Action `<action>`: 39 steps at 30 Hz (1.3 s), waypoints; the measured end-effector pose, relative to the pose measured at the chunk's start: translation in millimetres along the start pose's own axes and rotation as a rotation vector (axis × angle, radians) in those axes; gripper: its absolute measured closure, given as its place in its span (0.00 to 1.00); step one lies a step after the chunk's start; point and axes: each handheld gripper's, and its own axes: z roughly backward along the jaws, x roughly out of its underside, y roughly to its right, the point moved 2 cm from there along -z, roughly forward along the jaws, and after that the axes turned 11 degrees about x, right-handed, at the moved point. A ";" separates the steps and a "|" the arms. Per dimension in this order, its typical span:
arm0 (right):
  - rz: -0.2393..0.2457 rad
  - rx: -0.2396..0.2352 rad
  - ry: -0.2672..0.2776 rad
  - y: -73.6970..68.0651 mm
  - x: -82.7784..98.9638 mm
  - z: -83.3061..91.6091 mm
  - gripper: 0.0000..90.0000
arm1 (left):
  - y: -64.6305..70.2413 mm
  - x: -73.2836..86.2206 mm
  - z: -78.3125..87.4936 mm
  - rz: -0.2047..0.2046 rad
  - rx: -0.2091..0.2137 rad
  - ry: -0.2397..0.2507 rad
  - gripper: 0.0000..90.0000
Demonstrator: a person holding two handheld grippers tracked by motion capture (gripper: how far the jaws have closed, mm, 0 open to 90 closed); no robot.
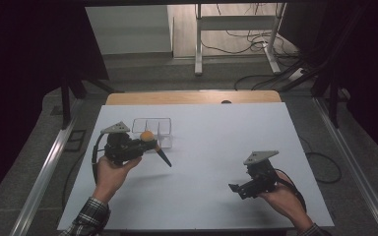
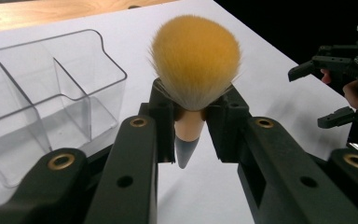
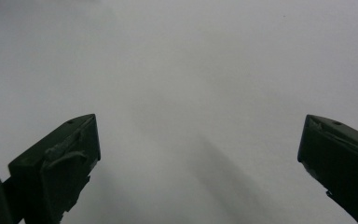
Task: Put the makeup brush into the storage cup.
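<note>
A makeup brush with a round orange bristle head and a peach handle ending in a grey tip stands between the jaws of my left gripper, which is shut on it just below the bristles. In the high view the left gripper hovers at the table's left, the brush in it, its dark handle slanting down to the right. A clear plastic organizer with compartments sits just behind and beside the brush. My right gripper is low at the right, open over bare table.
A white sheet covers the table, with a wooden strip along the far edge. The right gripper appears far off in the left gripper view. Table legs and cables lie on the floor beyond.
</note>
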 end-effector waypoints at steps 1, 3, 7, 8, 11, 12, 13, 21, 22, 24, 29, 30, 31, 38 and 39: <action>-0.005 0.003 -0.001 1.0 1.0 0.7 0.00 | -0.2 -0.5 0.5 0.000 -0.002 0.000 0.82; -0.012 0.005 -0.001 2.3 2.6 1.5 0.00 | -0.3 -2.1 1.6 -0.001 -0.007 0.001 0.82; -0.011 0.017 -0.014 5.9 8.3 2.5 0.00 | 0.2 -6.7 4.1 -0.007 -0.018 0.002 0.82; -0.011 0.021 -0.018 6.7 10.2 2.5 0.00 | 0.3 -8.0 4.9 -0.011 -0.022 -0.001 0.82; -0.012 0.025 -0.036 9.8 16.4 3.2 0.00 | -0.3 -11.6 6.8 -0.015 -0.028 0.000 0.82; -0.017 0.023 -0.041 10.6 18.4 3.5 0.00 | -0.7 -12.7 7.4 -0.015 -0.032 -0.001 0.82; -0.020 0.024 -0.046 11.5 20.5 3.9 0.00 | -1.1 -13.7 8.2 -0.018 -0.037 -0.002 0.82; -0.053 0.040 -0.043 19.1 30.8 10.0 0.00 | -4.9 -20.2 14.2 -0.023 -0.062 0.001 0.82; -0.052 0.044 -0.045 20.3 32.1 10.6 0.00 | -5.3 -20.8 14.7 -0.024 -0.065 0.001 0.82; -0.057 0.050 -0.049 21.7 34.5 11.5 0.00 | -6.0 -21.9 15.5 -0.024 -0.070 0.002 0.82; -0.070 0.056 -0.051 24.2 40.2 14.7 0.00 | -7.7 -24.9 17.3 -0.026 -0.082 -0.002 0.82; -0.073 0.060 -0.050 24.7 41.3 15.3 0.00 | -7.9 -25.6 17.8 -0.026 -0.084 -0.003 0.82; -0.077 0.061 -0.051 25.4 42.5 16.1 0.00 | -8.1 -26.4 18.4 -0.026 -0.089 -0.002 0.82; -0.098 0.069 -0.046 30.2 50.7 22.2 0.00 | -9.2 -33.8 23.1 -0.029 -0.102 0.007 0.82; -0.099 0.070 -0.047 30.8 51.9 23.1 0.00 | -9.5 -34.8 23.5 -0.032 -0.105 0.008 0.82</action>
